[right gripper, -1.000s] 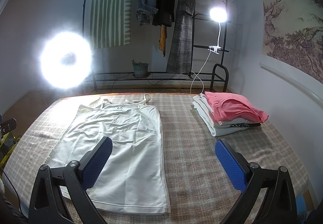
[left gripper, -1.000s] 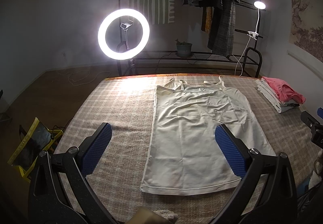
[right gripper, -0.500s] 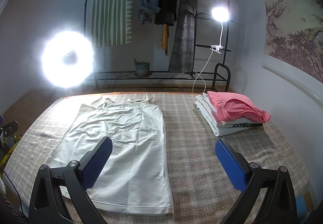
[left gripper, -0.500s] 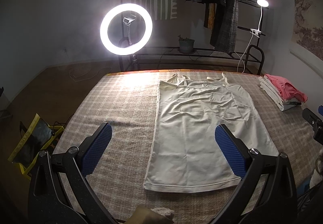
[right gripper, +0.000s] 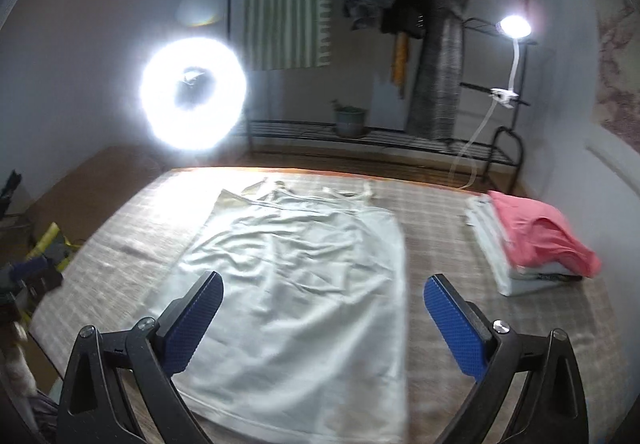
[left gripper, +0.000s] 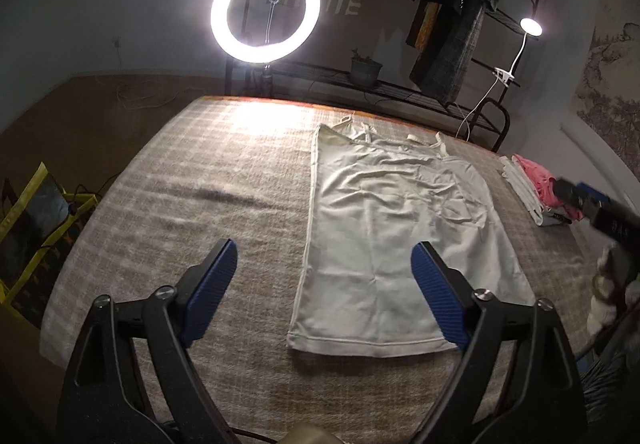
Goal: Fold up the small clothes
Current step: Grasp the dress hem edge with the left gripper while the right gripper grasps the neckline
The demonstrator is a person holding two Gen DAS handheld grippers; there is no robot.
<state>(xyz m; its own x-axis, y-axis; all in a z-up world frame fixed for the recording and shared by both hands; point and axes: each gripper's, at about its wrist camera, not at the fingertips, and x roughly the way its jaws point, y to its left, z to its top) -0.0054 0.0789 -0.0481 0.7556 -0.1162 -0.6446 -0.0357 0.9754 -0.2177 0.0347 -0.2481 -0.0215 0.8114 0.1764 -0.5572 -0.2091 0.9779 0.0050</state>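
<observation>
A white strappy camisole (left gripper: 394,240) lies flat on the checked table cloth (left gripper: 200,203), straps at the far end and hem towards me. It also shows in the right wrist view (right gripper: 304,284). My left gripper (left gripper: 324,284) is open and empty, held above the garment's near left edge. My right gripper (right gripper: 324,316) is open and empty, held above the lower part of the camisole. The right gripper's body shows at the right edge of the left wrist view (left gripper: 600,207).
A stack of folded clothes with a pink top (right gripper: 532,240) sits at the table's right side. A ring light (left gripper: 266,9) stands behind the table's far edge. A clothes rack (right gripper: 420,43) and a clip lamp (right gripper: 514,27) stand at the back. A yellow-edged bag (left gripper: 36,228) lies on the floor at left.
Both grippers have moved and turned: the left one swung leftwards and tilted, the right one swung left over the camisole. Both stay open. The camisole has not moved.
</observation>
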